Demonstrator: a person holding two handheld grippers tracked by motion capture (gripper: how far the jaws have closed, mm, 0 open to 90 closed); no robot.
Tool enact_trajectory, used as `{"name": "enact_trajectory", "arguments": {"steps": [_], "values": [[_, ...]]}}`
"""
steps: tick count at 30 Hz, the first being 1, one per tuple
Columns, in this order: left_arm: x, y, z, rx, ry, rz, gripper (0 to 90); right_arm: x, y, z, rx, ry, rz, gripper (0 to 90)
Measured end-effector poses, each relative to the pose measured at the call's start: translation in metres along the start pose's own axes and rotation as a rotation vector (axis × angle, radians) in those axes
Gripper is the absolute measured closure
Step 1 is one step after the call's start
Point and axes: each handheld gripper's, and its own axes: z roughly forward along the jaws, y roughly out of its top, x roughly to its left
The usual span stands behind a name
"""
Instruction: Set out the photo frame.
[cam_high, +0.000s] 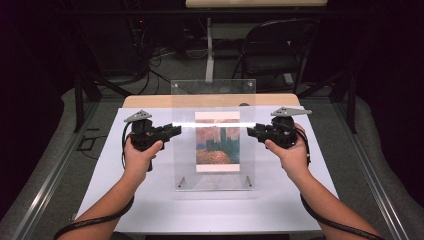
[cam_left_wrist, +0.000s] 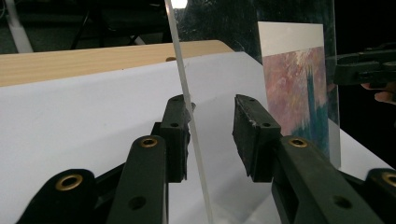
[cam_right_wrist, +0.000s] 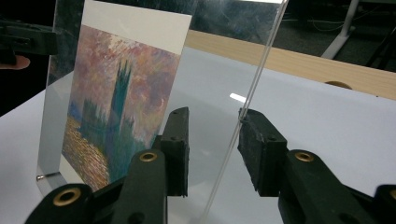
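Person is working both tools on a clear acrylic frame at centre of the high view. The front acrylic sheet (cam_high: 214, 102) is being tilted up off the print (cam_high: 217, 141), which is lying on the back sheet (cam_high: 215, 184) on the white counter (cam_high: 150, 200).

Left tool (cam_high: 176, 131) is sitting at the sheet's left edge, mid-frame left. In the left gripper view the sheet edge (cam_left_wrist: 187, 100) is running between the jaws, touching the left pad (cam_left_wrist: 176, 135), right pad (cam_left_wrist: 254, 135) apart from it: jaws narrow, not clamped yet.

Right tool (cam_high: 251, 132) is mirroring it at mid-frame right. In the right gripper view the edge (cam_right_wrist: 247, 105) is lying against the right pad (cam_right_wrist: 261, 149), left pad (cam_right_wrist: 176, 144) off it. Probably touching only; contact is hard to read through the glare.

One tool per side is keeping the sheet level and off the print, likely so it lifts without scraping.
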Motion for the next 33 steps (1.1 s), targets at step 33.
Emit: {"name": "enact_trajectory", "arguments": {"steps": [33], "values": [[-0.030, -0.015, -0.036, 0.004, -0.019, 0.082, 72.9, 0.027, -0.014, -0.038, -0.020, 0.017, -0.059, 72.0]]}}
